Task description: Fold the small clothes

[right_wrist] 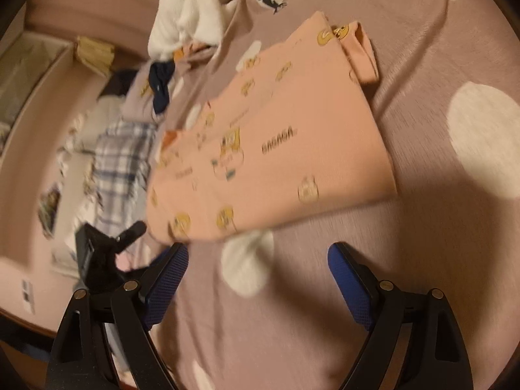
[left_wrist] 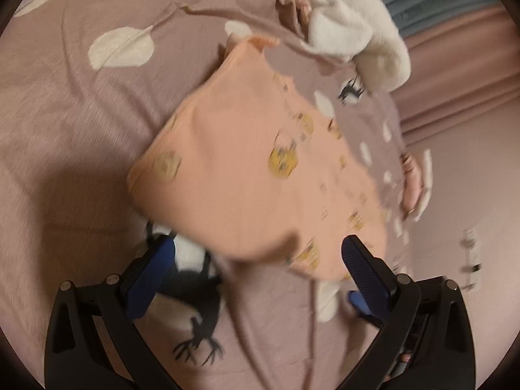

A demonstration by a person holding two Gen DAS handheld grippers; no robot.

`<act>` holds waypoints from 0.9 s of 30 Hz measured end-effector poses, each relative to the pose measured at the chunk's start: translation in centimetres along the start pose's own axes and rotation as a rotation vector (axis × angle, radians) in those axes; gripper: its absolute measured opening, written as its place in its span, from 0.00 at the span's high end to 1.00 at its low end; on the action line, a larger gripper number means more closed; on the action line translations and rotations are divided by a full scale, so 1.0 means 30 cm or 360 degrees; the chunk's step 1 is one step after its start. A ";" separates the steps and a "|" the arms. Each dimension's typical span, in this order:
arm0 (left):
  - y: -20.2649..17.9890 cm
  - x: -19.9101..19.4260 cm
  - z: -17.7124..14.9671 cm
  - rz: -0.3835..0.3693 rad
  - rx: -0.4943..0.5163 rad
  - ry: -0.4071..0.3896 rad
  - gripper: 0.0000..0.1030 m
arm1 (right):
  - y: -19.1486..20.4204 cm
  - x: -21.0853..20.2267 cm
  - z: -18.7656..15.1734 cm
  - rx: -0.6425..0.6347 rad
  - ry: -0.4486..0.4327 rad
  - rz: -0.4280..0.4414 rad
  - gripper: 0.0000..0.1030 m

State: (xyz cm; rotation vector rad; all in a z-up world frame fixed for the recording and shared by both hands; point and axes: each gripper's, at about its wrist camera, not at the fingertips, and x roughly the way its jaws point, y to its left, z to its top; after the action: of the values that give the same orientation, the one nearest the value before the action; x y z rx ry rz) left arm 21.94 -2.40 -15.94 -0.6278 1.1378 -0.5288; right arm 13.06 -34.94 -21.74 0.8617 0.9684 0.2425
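Peach garment [right_wrist: 276,149] lying folded flat on mauve spotted bedsheet [right_wrist: 422,65]. Left gripper [left_wrist: 256,260] released, nothing clamped. Right gripper [right_wrist: 258,256] released, empty, near garment's edge.

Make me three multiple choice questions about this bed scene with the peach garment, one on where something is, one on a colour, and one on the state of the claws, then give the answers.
1. Where does the peach garment lie?
A. flat on the mauve bedspread
B. hanging from a hook
C. inside a drawer

2. What colour are the claw pads?
A. red
B. blue
C. green

3. How does the right claw stand?
A. shut on the garment
C. shut on a sock
B. open with nothing between its pads

Answers:
1. A, the garment is spread on the spotted bedspread in both wrist views.
2. B, the pads on both the right claw and the left claw show blue.
3. B, its jaws are wide apart over bare bedspread, short of the garment's near edge.
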 end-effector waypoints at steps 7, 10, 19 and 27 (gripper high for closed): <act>-0.013 -0.019 0.054 -0.0319 -0.0115 0.0056 0.01 | -0.008 0.034 0.069 0.0081 -0.0032 0.0131 0.15; -0.022 0.001 0.057 -0.0526 -0.0162 0.0169 0.01 | -0.021 0.044 0.092 0.0157 -0.0071 0.0202 0.15; -0.016 0.073 -0.033 -0.0429 -0.0143 0.0379 0.01 | -0.003 0.057 0.093 0.0136 -0.0029 0.0111 0.15; -0.037 0.136 0.005 -0.0329 -0.0195 0.0237 0.01 | -0.007 0.062 0.088 0.0140 -0.0053 0.0088 0.15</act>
State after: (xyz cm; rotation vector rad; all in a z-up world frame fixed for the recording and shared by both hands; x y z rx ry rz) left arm 23.38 -5.93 -17.81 -0.8285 1.2596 -0.6950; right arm 16.20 -35.46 -22.32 0.9715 0.9303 0.2334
